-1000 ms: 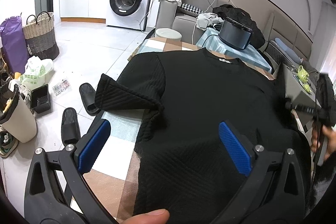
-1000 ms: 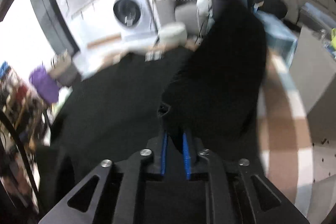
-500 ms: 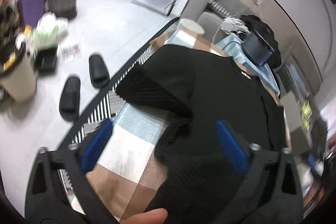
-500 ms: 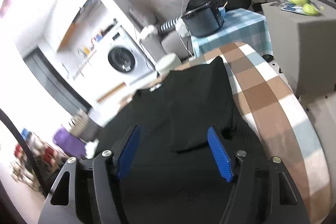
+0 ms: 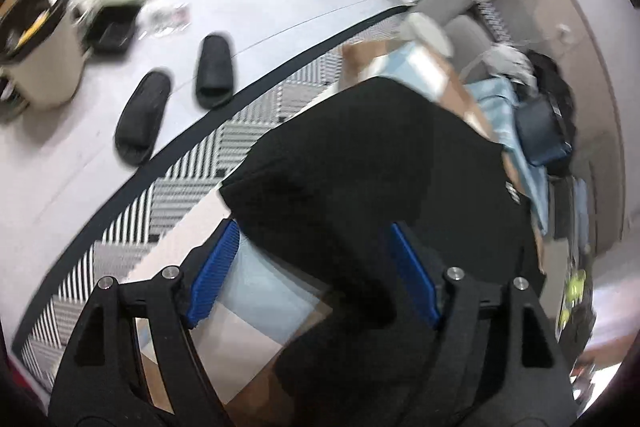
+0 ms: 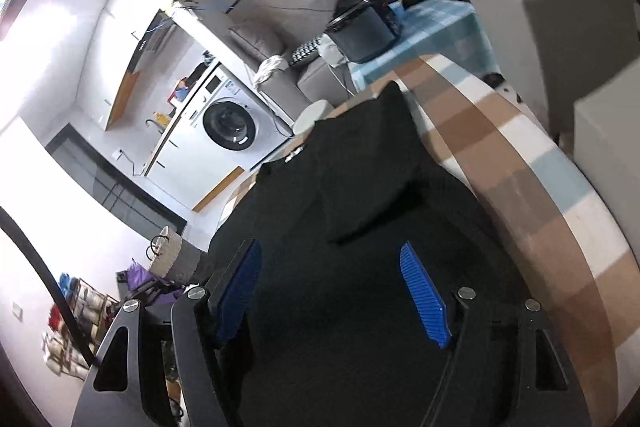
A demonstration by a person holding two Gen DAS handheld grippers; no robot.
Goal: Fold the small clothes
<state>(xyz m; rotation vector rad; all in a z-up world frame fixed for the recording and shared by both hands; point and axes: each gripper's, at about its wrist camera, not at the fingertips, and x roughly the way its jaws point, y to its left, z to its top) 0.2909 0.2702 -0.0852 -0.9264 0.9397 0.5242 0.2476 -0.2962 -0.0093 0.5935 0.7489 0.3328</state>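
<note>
Shirt (image 5: pixel 380 147), black, flat on checked tablecloth (image 5: pixel 264 291). Neck end far away, bottom hem close to both claws. Long way of shirt running straight ahead from claws.

Right sleeve (image 6: pixel 368 179) already folded in, lying on top of shirt body. Left sleeve (image 5: pixel 280 195) not folded yet, sticking out sideways toward table's left edge and striped rug (image 5: pixel 192 195).

Left claw (image 5: pixel 316 273) tipped down right over that loose sleeve. Wide open, though just now closing a little. Sleeve cloth showing between 2 blue pads, no squeeze to see yet.

Right claw (image 6: pixel 332 293) over middle of shirt, just now opened wide, holding nothing, black cloth only underneath.

Left claw much nearer to loose sleeve than right claw. Likely next: pinch sleeve with left claw, then carry it sideways across to shirt's middle, to match other side.
</note>
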